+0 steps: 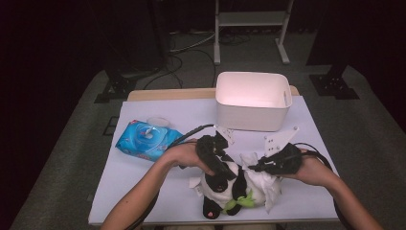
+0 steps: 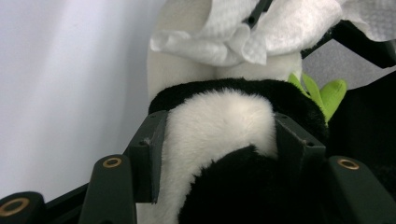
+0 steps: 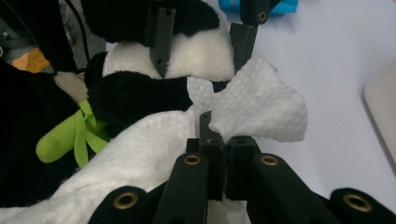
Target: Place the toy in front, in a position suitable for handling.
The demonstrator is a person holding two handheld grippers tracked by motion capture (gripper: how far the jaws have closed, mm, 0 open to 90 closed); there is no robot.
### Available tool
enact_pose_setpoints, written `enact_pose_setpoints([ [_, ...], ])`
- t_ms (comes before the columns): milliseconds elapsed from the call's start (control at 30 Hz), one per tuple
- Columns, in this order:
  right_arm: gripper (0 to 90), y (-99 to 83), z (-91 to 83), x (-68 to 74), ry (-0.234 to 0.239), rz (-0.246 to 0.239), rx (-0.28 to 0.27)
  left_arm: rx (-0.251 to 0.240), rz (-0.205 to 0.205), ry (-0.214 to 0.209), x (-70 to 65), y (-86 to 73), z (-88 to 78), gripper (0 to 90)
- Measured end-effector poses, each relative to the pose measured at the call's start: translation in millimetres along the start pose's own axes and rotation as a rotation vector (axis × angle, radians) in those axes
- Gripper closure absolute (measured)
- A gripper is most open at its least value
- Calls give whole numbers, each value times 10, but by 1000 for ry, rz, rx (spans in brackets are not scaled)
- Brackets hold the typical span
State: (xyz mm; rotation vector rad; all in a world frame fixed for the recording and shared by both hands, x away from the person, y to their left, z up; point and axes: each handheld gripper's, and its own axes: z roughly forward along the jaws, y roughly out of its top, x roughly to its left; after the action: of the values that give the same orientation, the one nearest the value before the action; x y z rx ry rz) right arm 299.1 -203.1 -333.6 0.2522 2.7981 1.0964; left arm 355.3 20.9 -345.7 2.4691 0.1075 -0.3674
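Two grips hold now: my left claw (image 2: 219, 135) clasps the soft black-and-white plush panda (image 1: 225, 184) lying on the desk (image 1: 158, 191) before the white plastic bin (image 1: 252, 100); my right claw (image 3: 219, 140) pinches the limp white paper wipe (image 3: 261, 109). Both compress; I would grip the panda's body.

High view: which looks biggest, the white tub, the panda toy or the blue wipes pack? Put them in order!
1. White tub, clearly biggest.
2. Panda toy, though the grippers and the white wipe hide part of it.
3. Blue wipes pack, smallest, but close to the panda toy.
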Motion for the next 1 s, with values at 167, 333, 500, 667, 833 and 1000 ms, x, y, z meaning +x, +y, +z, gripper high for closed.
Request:
enact_pose_setpoints([
  [167,871,17,-28,-75,-14,7,-13,39,29,29,23,96,-66,434],
  [333,869,82,-14,-193,-15,11,-16,55,32,54,105,117,-159,437],
  [500,865,159,50,-321,-12,7,-13,60,21,76,179,75,-236,436],
  [667,866,150,117,-356,22,23,-28,32,15,79,152,-7,-225,419],
  [833,865,154,145,-314,52,28,-45,-1,25,89,58,-50,-168,401],
  [1000,866,269,225,-194,67,-29,0,-9,46,97,-60,-65,-150,398],
])
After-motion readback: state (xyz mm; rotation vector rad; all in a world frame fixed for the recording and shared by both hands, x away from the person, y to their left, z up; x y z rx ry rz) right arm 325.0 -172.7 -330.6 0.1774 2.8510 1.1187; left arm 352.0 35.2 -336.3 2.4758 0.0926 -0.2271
